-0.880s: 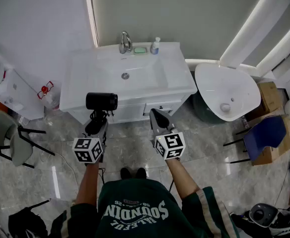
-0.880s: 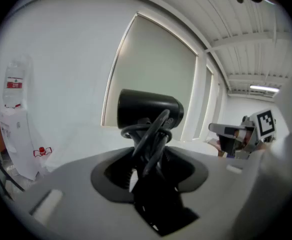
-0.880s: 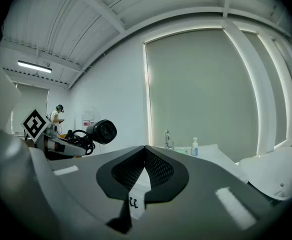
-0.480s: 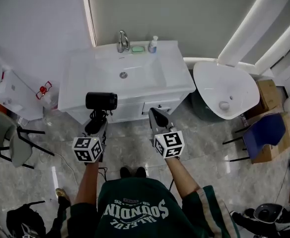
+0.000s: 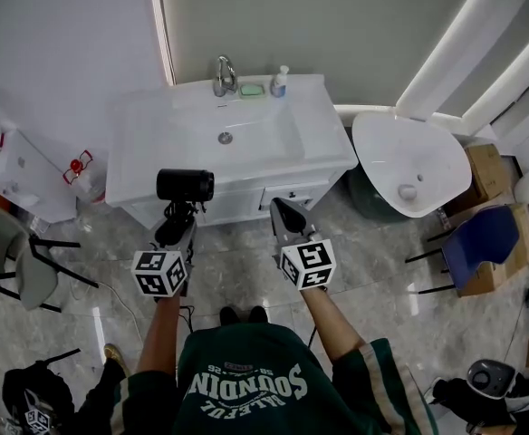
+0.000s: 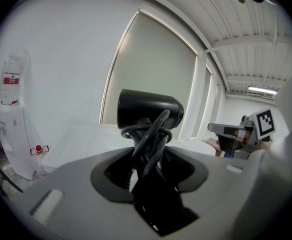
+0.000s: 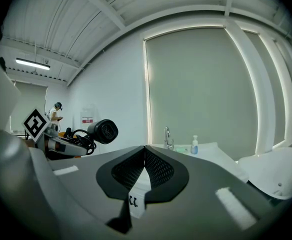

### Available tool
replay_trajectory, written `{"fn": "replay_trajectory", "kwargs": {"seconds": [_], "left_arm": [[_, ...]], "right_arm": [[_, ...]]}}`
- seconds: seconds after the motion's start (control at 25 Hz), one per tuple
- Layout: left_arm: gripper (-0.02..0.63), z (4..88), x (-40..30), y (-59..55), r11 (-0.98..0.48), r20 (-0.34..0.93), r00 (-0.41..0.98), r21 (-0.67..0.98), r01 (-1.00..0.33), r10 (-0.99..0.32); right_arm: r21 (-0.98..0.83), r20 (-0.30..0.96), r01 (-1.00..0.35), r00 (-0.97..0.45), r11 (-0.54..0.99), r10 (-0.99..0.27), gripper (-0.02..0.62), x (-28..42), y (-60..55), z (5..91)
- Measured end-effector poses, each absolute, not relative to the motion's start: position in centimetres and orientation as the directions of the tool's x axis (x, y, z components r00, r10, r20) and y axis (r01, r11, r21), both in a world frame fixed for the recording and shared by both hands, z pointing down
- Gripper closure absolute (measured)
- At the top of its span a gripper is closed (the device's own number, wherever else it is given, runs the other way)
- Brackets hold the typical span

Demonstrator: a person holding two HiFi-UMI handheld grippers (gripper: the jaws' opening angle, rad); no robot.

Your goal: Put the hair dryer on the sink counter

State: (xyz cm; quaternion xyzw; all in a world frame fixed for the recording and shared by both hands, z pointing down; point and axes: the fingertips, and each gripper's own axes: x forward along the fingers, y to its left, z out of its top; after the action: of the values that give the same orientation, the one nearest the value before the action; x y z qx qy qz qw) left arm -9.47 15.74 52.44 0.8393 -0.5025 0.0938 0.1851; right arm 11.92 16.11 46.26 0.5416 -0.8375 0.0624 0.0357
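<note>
**Head view.** A person in a green top stands on a marble floor (image 5: 237, 270), facing a white sink cabinet. The left claw (image 5: 177, 216) holds a black hair dryer (image 5: 185, 185) up in the air. It is in front of the near edge of the worktop (image 5: 323, 139) and not resting on it, left of the basin (image 5: 228, 134). The right claw (image 5: 284, 208) points at the cabinet just to the right. A tap (image 5: 222, 75) and a soap bottle (image 5: 280, 82) stand at the far edge. Both claws and the dryer sit where they were a moment ago. The only changes are a slight drift of the room and a shoe (image 5: 112, 353) now in view at the near left. I judge the dryer is no closer to the worktop, so the reach forward and the set-down are still to come.

**Left gripper view.** The left claw (image 6: 148, 154) is clamped on the dryer's handle, which is wrapped in its black cord (image 6: 151, 134). The barrel of the hair dryer (image 6: 148, 109) lies sideways above the jaws. The right claw (image 6: 226, 131) shows at the right.

**Right gripper view.** The right claw (image 7: 145, 151) has its jaws pressed together with nothing between them. The hair dryer (image 7: 103, 130) is to the left, in the left claw (image 7: 78, 141). The tap (image 7: 168, 136) and the soap bottle (image 7: 194, 145) are far ahead.
</note>
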Motion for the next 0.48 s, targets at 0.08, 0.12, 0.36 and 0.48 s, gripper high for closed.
{"fn": "replay_trajectory", "kwargs": {"seconds": [0.08, 0.12, 0.36, 0.48], "left_arm": [[0.38, 52.5, -9.8, 15.4, -0.434, 0.341, 0.485, 0.217, -0.874, -0.805], [0.38, 52.5, -10.0, 15.2, -0.438, 0.341, 0.488, 0.217, -0.872, -0.803], [0.38, 53.0, -11.7, 14.9, -0.452, 0.344, 0.5, 0.216, -0.866, -0.795], [0.38, 53.3, -12.3, 14.9, -0.453, 0.343, 0.504, 0.222, -0.864, -0.793]], "right_arm": [[-0.064, 0.128, -0.914, -0.406, 0.401, -0.905, 0.592, 11.4, 15.9, 46.3], [-0.064, 0.127, -0.915, -0.404, 0.399, -0.906, 0.592, 11.1, 15.8, 46.3], [-0.078, 0.124, -0.923, -0.385, 0.377, -0.915, 0.592, 9.3, 15.8, 46.8], [-0.078, 0.124, -0.926, -0.378, 0.371, -0.918, 0.591, 8.9, 16.1, 47.0]]}}
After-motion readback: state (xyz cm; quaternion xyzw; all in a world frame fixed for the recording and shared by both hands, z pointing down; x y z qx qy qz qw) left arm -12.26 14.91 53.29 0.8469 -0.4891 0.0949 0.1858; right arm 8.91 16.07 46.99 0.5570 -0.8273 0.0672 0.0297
